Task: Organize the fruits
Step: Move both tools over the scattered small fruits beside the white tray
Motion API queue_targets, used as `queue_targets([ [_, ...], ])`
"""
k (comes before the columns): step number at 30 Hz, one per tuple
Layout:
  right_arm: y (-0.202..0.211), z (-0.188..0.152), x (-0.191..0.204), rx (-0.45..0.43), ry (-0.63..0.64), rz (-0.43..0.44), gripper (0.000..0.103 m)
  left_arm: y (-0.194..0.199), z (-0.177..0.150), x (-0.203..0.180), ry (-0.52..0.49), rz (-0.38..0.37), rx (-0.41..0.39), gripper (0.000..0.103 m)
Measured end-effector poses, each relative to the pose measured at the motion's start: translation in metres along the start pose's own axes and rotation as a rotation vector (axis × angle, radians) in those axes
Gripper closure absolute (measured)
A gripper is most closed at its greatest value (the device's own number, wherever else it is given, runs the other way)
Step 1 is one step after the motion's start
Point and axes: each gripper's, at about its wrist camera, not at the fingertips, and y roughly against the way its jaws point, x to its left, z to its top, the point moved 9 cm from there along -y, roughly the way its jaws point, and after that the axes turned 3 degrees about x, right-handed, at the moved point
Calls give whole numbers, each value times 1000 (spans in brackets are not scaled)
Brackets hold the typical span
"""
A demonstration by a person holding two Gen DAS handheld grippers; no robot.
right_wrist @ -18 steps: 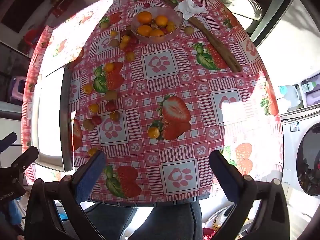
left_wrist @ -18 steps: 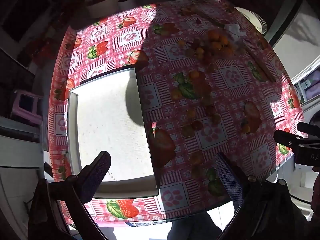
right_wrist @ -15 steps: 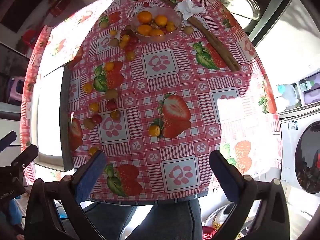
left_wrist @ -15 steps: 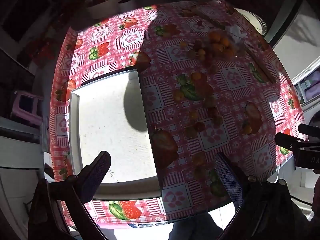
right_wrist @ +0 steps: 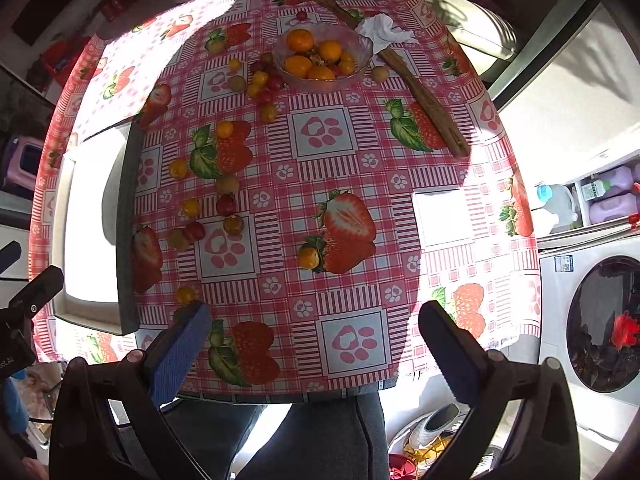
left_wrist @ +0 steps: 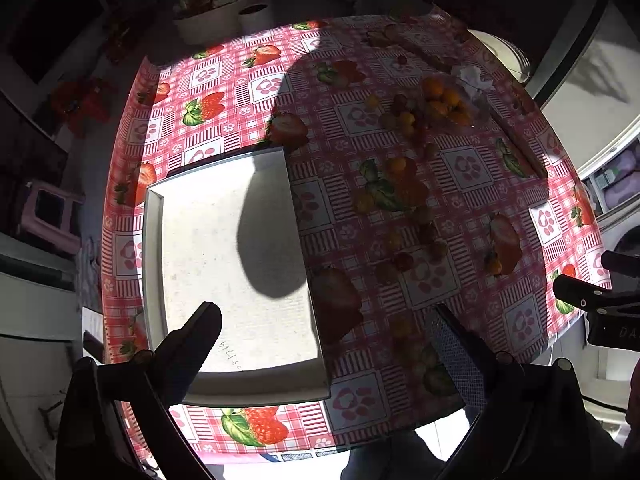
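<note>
Hovering spread and empty, the left gripper (left_wrist: 328, 336) and right gripper (right_wrist: 316, 330) faced scattered cherry tomatoes (right_wrist: 224, 204) — nearest the right's left finger, beside the white tray (left_wrist: 236, 264).

Harsh sunlight floods the room — a washing machine (right_wrist: 600, 320) stands beside the table (right_wrist: 460, 216).

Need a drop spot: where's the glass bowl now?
Right wrist view, far side of the table: glass bowl holding oranges, beside the white cloth and wooden stick.
</note>
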Motion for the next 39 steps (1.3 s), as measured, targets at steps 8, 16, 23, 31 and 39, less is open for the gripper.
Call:
queue_targets([
  [8, 3, 3, 1, -26, 12, -4, 0, -1, 3, -2, -13, -13, -6, 0],
  [16, 2, 2, -1, -2, -3, -20, 0, -4, 3, -6, -25, -23, -7, 0],
  [23, -1, 1, 1, 11, 8, -27, 0, -9, 3, -2, -6, -26, -2, 0],
  [31, -7, 2, -1, 7, -16, 12, 0, -28, 6, 3, 0, -5, 26, 0],
  [39, -34, -2, -7, 45, -66, 49, 0, -59, 32, -10, -53, 13, 38, 0],
])
